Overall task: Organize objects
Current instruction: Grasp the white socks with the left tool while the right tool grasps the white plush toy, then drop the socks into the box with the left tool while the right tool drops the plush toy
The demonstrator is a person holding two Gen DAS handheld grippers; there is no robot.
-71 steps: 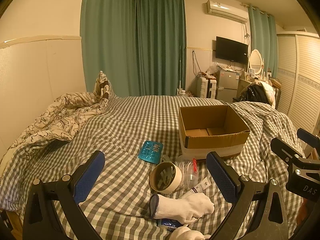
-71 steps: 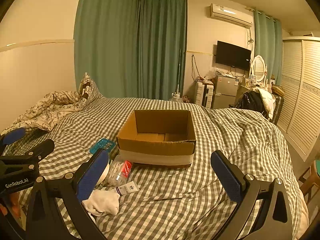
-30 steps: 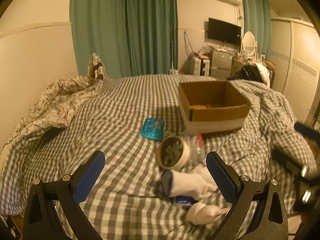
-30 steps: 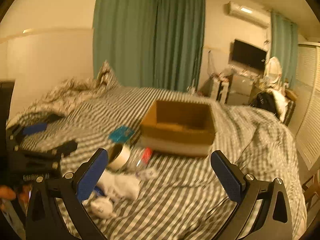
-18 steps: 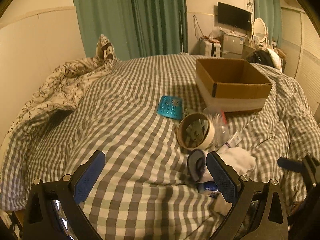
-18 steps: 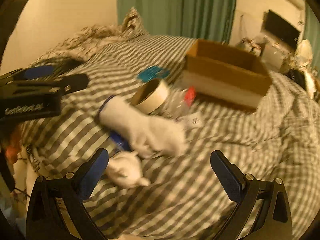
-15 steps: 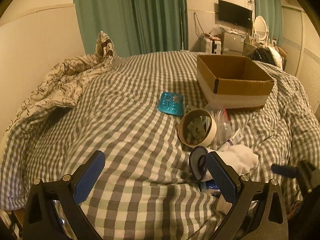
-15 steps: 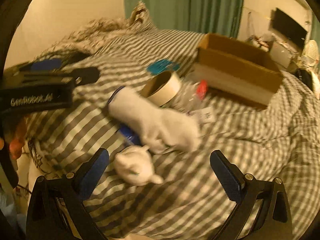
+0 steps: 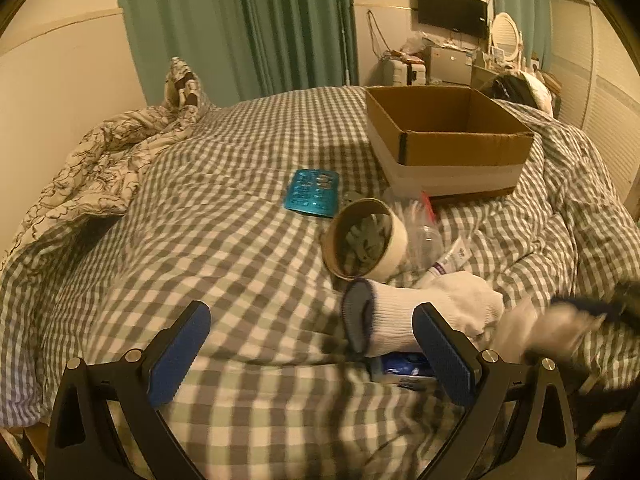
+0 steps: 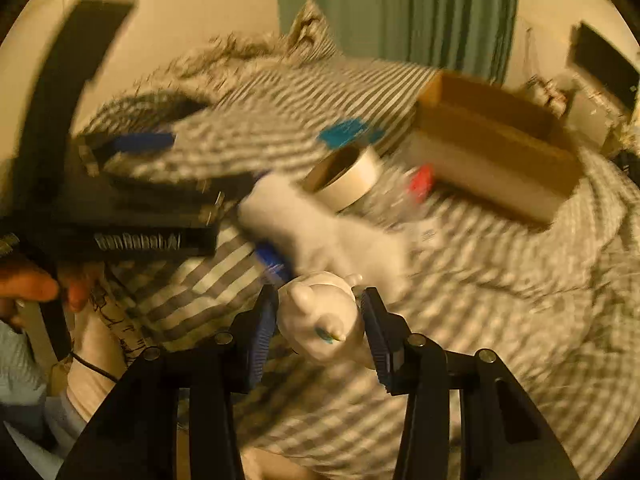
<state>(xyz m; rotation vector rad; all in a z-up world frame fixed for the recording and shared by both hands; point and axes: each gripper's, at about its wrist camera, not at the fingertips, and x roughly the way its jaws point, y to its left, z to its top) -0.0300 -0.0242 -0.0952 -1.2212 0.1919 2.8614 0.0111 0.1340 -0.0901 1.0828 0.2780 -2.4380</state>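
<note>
Compared with a second ago, I now have the right gripper (image 10: pixel 318 322) low over the clutter in front of the box (image 9: pixel 448 140), where before it looked across the whole bed. Its jaws, then spread wide, are closing around a small white figurine (image 10: pixel 320 316). The figurine sits between the pads; the blue pads stand just beside its flanks, and motion blur keeps me from saying that they press on it yet. I judge this the first pick of the task: the grasp is forming, nothing has been carried.

The left gripper (image 9: pixel 310 354) has also dropped toward the bed. Its jaws are spread wide and hold nothing. It hovers over the checked cover, nearer me than the box, with the cuff of the white sock (image 9: pixel 404 312) just inside its right finger.

Containers. The box is open at the top; the part of its inside that I see is bare cardboard, and the floor behind the near wall is hidden. The tape roll (image 9: pixel 366 240) lies on its side in front of the box, and only the bedding shows through its core.

Other items, all in front of the box:
- teal packet (image 9: pixel 312 192), to the left
- clear bag with a red tag (image 9: pixel 424 220), against the box's near wall
- small tube (image 9: pixel 450 260), beside the sock
</note>
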